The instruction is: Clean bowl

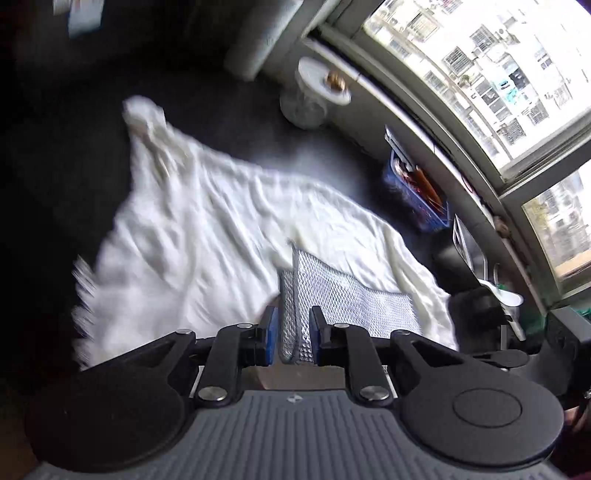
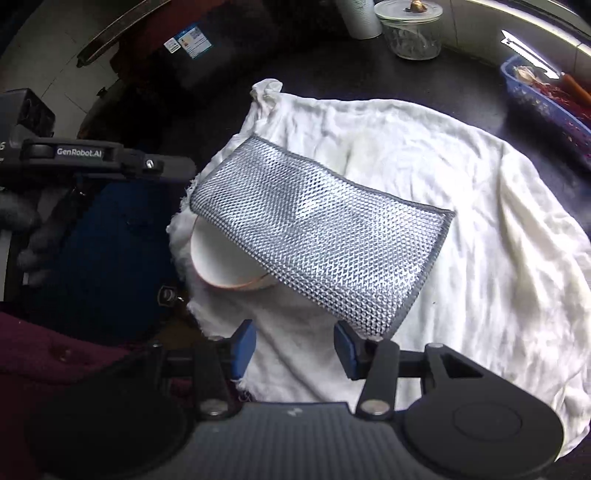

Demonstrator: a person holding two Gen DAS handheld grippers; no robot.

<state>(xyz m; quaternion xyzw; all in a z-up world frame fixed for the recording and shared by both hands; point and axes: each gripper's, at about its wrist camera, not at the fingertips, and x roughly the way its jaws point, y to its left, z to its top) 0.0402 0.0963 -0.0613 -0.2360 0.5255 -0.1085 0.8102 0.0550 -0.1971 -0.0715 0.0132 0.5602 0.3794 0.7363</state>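
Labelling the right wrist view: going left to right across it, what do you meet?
Left gripper → bowl → mesh scrubber → white cloth → blue basket.

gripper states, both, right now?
Left gripper: shut on the silver mesh scrubbing cloth.
Right gripper: open, holding nothing.

White wrinkled cloth (image 2: 424, 192) spread over dark countertop (image 2: 332, 70), fills centre of right wrist view. Glass jar (image 2: 410, 29) with clear lid, upper middle; white cylinder (image 2: 360, 18) just left of it. Blue plastic basket (image 2: 546, 103) with reddish items, upper right. In left wrist view, window (image 1: 491, 70) upper right shows apartment buildings outside.
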